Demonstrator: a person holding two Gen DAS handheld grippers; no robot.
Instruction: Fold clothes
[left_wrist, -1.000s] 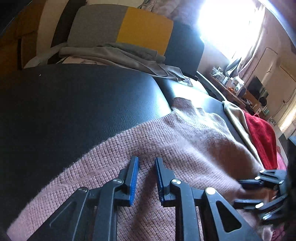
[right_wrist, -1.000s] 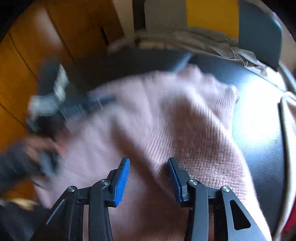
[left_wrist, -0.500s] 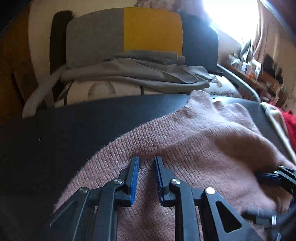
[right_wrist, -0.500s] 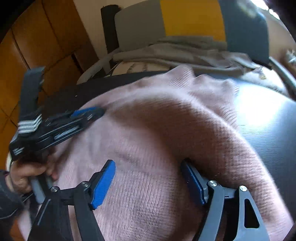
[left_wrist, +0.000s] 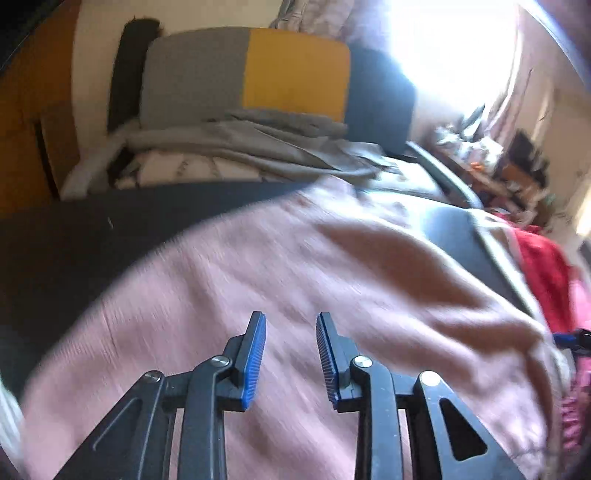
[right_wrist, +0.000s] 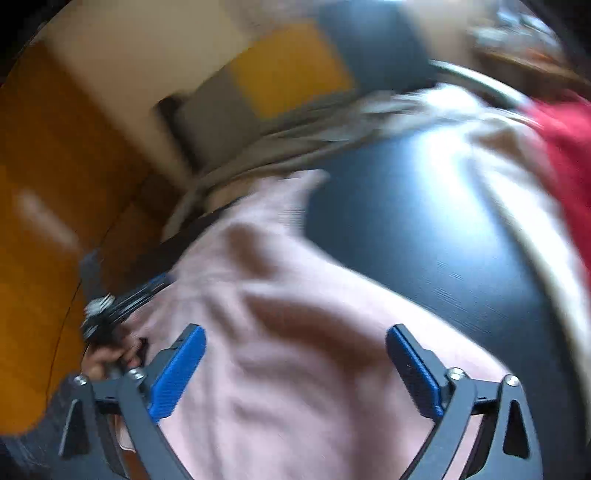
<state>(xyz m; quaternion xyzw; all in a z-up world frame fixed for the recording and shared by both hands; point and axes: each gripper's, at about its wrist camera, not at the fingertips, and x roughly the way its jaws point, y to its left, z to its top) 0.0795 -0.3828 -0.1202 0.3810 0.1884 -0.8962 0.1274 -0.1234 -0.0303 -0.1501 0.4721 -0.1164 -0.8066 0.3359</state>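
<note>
Now that both tongs have let go, the soft pink knitted sweater (left_wrist: 332, 295) lies bunched on the black table (left_wrist: 74, 243) — right gripper (right_wrist: 295, 369) opening wide, left gripper (left_wrist: 290, 354) opening a little, both empty. This fold looks done.

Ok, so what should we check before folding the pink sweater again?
1. Left gripper let go: ok, jaws opening, nothing pinched between them.
2. Right gripper let go: ok, jaws opening wide above the sweater.
3. Sweater flat: not ok, ridges and wrinkles run across it.
4. Sweater fully on the black table: cannot tell, its near edge is out of view.
5. Room beside it: ok, bare table lies between the sweater and the red cloth.
6. Clear view: not ok, both pictures are blurred.
</note>
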